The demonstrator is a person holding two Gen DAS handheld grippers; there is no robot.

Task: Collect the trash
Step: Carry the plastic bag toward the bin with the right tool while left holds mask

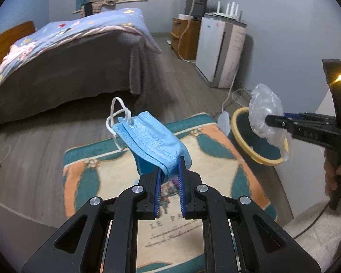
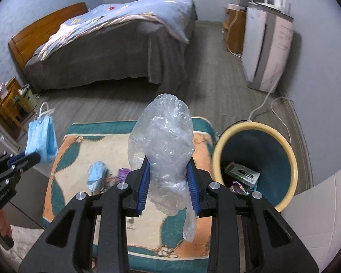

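Observation:
My left gripper (image 1: 169, 166) is shut on a folded blue face mask (image 1: 152, 141) with white ear loops, held in the air above the patterned rug (image 1: 216, 170). The same mask (image 2: 42, 136) hangs at the left of the right wrist view. My right gripper (image 2: 168, 173) is shut on a crumpled clear plastic bag (image 2: 163, 141), whose tail dangles below the fingers. In the left wrist view that bag (image 1: 263, 111) hovers over the yellow-rimmed teal bin (image 1: 238, 134). The bin (image 2: 282, 141) stands right of the rug with a box and wrappers inside. Another blue mask (image 2: 96, 174) and a purple item (image 2: 122, 173) lie on the rug.
A bed (image 2: 116, 45) with a blue quilt fills the far side of the room. A white appliance (image 2: 266, 45) and wooden cabinet (image 2: 234, 31) stand along the right wall, with a white cable (image 2: 263, 104) trailing toward the bin. A small wooden stand (image 2: 9, 104) is at left.

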